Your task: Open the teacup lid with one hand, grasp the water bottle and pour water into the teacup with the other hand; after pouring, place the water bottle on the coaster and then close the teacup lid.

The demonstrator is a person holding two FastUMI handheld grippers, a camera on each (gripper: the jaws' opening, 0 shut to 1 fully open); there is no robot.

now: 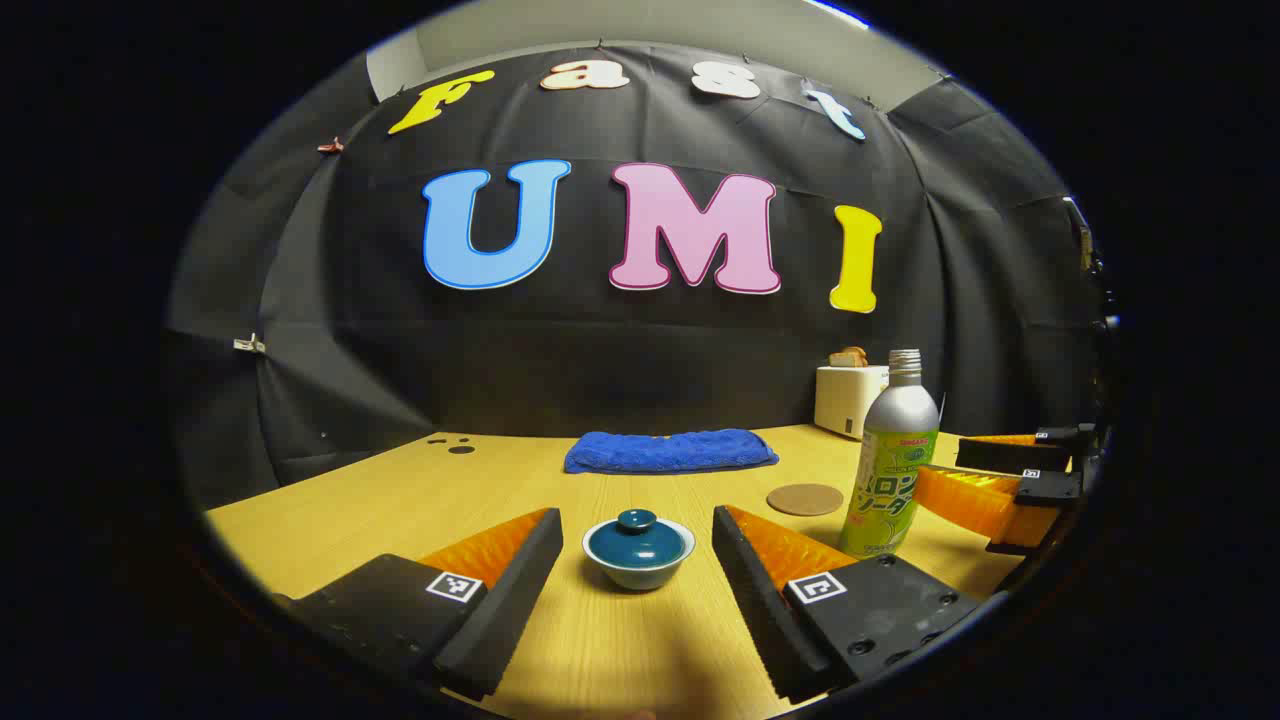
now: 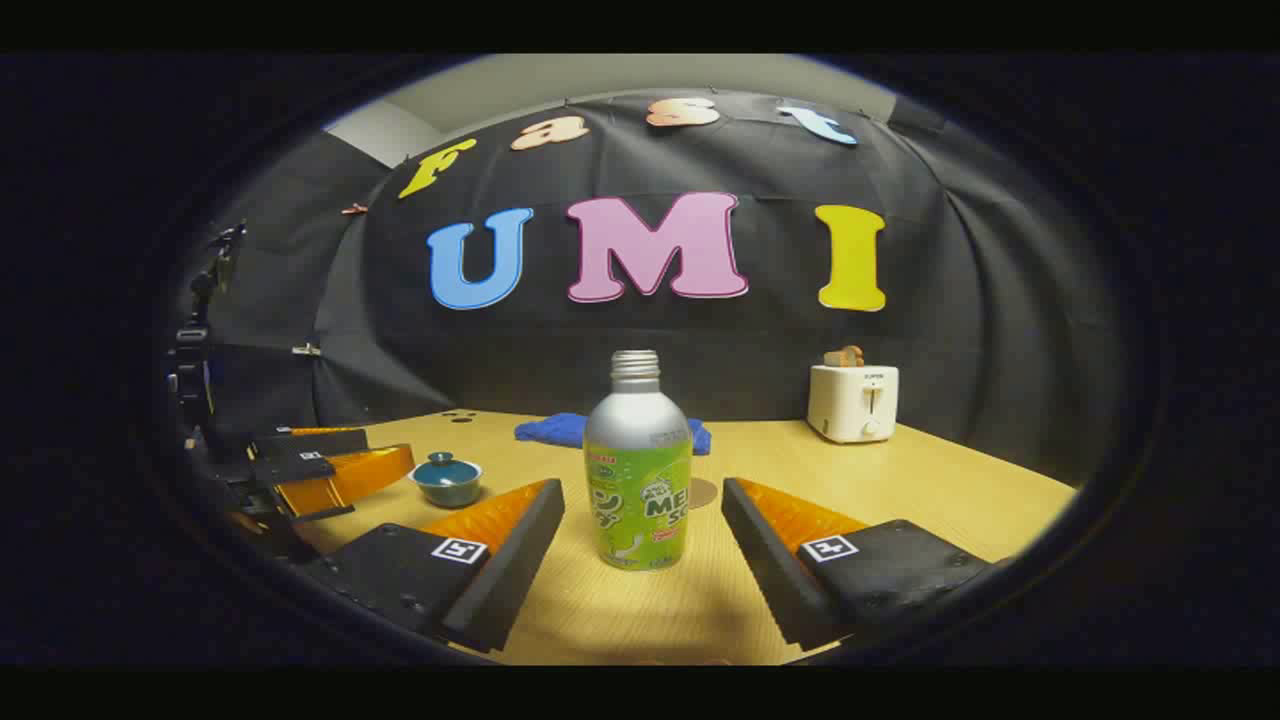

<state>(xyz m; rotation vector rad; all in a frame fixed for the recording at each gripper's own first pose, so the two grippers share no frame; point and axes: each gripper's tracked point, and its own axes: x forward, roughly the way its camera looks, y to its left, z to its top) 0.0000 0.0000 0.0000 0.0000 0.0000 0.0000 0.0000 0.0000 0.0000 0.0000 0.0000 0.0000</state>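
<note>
A white teacup (image 1: 639,568) with a dark teal lid (image 1: 637,536) stands on the wooden table, just ahead of my left gripper (image 1: 637,525), whose fingers stand open on either side of it without touching. The silver and green water bottle (image 2: 637,470) stands upright and uncapped straight ahead of my right gripper (image 2: 640,495), which is open and apart from it. The bottle (image 1: 891,455) appears at the right of the left gripper view, with the right gripper (image 1: 975,480) beside it. A round brown coaster (image 1: 805,499) lies behind the bottle. The teacup (image 2: 446,480) and left gripper (image 2: 385,460) sit at the left of the right gripper view.
A folded blue towel (image 1: 670,450) lies at the back middle of the table (image 1: 600,640). A white toaster (image 2: 853,402) with bread in it stands at the back right by the wall.
</note>
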